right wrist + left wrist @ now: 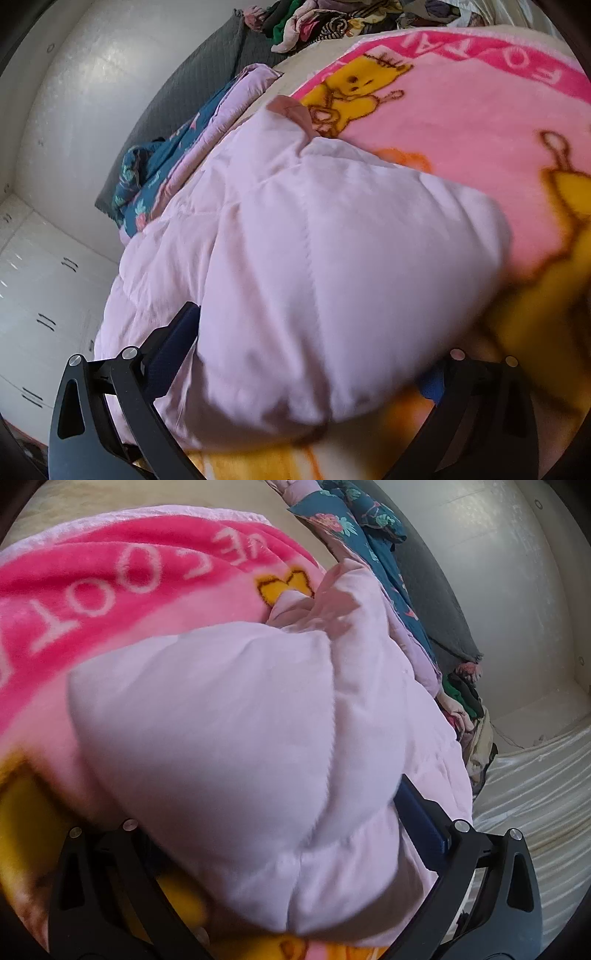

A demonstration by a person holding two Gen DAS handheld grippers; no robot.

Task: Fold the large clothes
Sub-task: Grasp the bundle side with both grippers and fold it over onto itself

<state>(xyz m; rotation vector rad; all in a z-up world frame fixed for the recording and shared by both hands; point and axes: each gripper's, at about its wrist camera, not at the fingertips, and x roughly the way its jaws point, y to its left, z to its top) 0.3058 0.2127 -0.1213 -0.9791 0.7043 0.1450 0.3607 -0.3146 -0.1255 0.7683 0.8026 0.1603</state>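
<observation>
Item one: a pale pink quilted garment (229, 738), padded and bulky, which we found bunched in a thick fold on top of a pink fleece blanket (110, 590). The blanket bore yellow cartoon figures and white lettering on a darker pink border, and lay spread beneath the garment.

Item two: our left gripper (291, 853), its two black fingers standing wide apart, with the garment's fold swelling up between them. One blue pad (421, 830) lay against the fabric on the outer side; the other finger was hidden under the cloth, so we could not tell whether the fold was actually clamped.

Item three: our right gripper (295, 369), likewise spread wide around the same garment (314, 277), a dark pad (173, 347) touching its side. The far finger was blurred and partly covered; the grip could not be judged.

Item four: a teal floral cloth (147, 177) just beside the garment, along a grey mat (207, 74).

Item five: a heap of mixed clothes (314, 22) well apart, at the blanket's (461, 129) far edge.
</observation>
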